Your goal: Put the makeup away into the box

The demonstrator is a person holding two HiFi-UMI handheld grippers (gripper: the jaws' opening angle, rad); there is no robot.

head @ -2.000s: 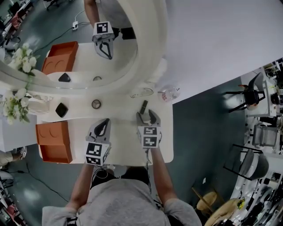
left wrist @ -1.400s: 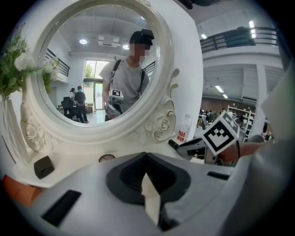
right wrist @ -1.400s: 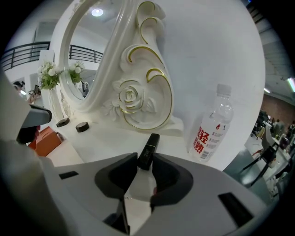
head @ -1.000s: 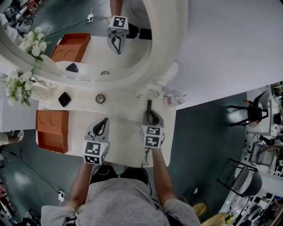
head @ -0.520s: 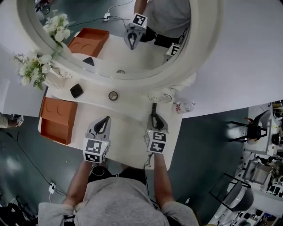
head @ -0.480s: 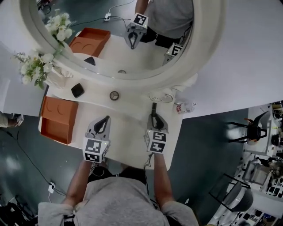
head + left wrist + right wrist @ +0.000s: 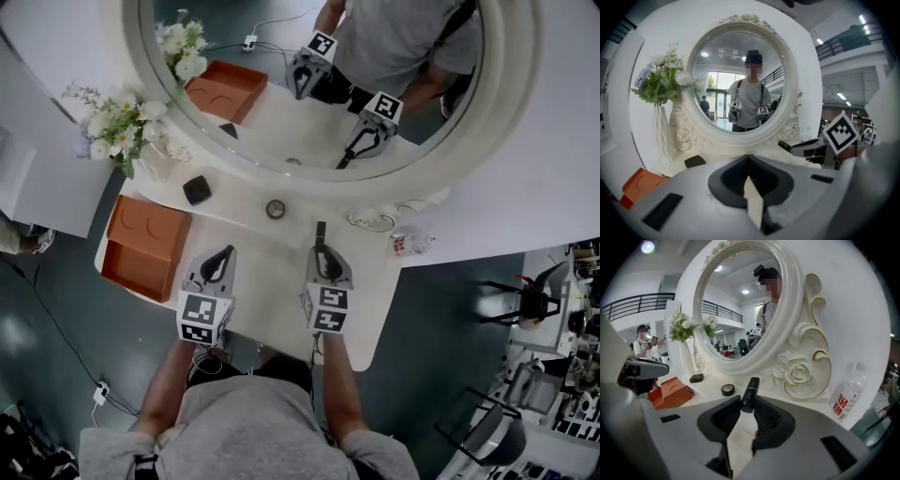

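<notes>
Soft, even indoor light; strong fisheye warping, dark corners.

A: black tube, lower end hidden between the right gripper fingers.
B: Orange box in the left gripper view?
A: Mostly hidden behind the left gripper body, only a corner shows.
B: Round item and black item on the worktop?
A: Too small to identify.
B: Mirror?
A: Top cut off by the head view edge.

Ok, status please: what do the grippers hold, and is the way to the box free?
Left gripper shut, empty. Right gripper shut on black tube. Orange box far left; left gripper between it and tube.
</notes>
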